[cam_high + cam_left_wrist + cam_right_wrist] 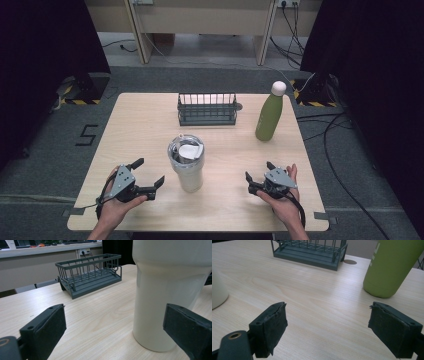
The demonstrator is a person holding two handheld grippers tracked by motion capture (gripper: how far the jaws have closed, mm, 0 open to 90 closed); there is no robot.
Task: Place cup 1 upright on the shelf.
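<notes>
Tumbler: cream steel tumbler [186,166] with clear lid, upright on desk [140,130], just right of left hand-held gripper [148,176]
Left hand-held gripper: jaws wide apart, empty
Right hand-held gripper [259,179]: jaws apart, empty; tumbler farther off, to its left
Nearer: left

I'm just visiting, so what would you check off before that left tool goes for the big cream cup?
1. Left tool jaws apart: ok, open and holding nothing.
2. Cream cup upright on the table: ok.
3. Cup lined up between the jaws: not ok, it sits toward one jaw in the left gripper view.
4. Space around the cup: ok, the wire rack and green bottle stand apart from it.
5. Right tool out of the way: ok, open, off to the cup's other side.
6. Cup's contents: cannot tell.
</notes>
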